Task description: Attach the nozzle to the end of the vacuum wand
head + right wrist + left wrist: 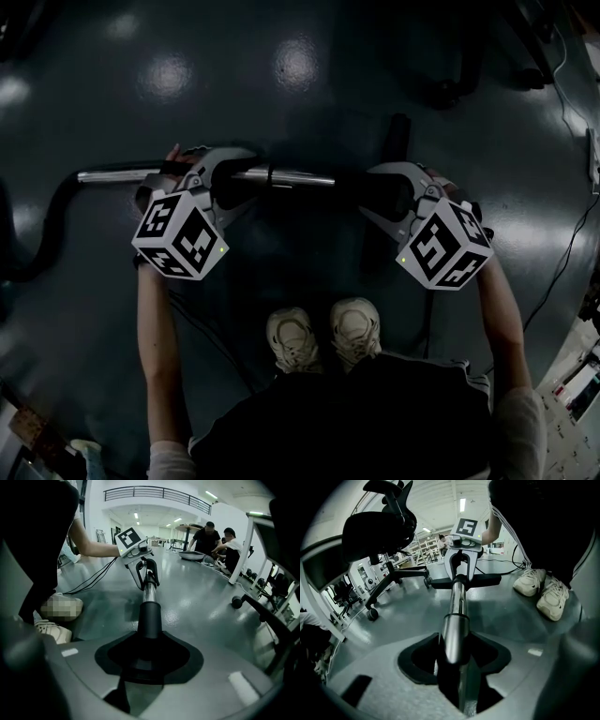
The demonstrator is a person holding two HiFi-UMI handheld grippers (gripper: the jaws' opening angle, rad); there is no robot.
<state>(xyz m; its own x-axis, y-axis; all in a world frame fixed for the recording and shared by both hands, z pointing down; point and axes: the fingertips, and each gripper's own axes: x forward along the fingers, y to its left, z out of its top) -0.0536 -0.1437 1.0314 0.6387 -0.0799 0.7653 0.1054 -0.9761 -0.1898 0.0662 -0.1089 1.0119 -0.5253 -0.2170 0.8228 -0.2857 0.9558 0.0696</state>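
Observation:
A chrome vacuum wand (295, 177) lies level above the floor, and a black hose (47, 225) curves off its left end. My left gripper (225, 178) is shut on the wand; in the left gripper view the tube (454, 620) runs out from between the jaws of the left gripper (453, 653). My right gripper (384, 192) is shut on the black nozzle (400, 131), whose neck (150, 616) sits in line with the wand (149, 590) and meets it. The right gripper (149, 644) faces the left one along the tube. The nozzle's wide head (464, 581) lies crosswise.
The person's shoes (323, 337) stand just below the wand. An office chair (384, 522) with a wheeled base (393, 576) stands beyond the left gripper. Cables (562, 262) trail on the floor at the right. People (220, 541) sit at a far table, and a caster (236, 602) is nearby.

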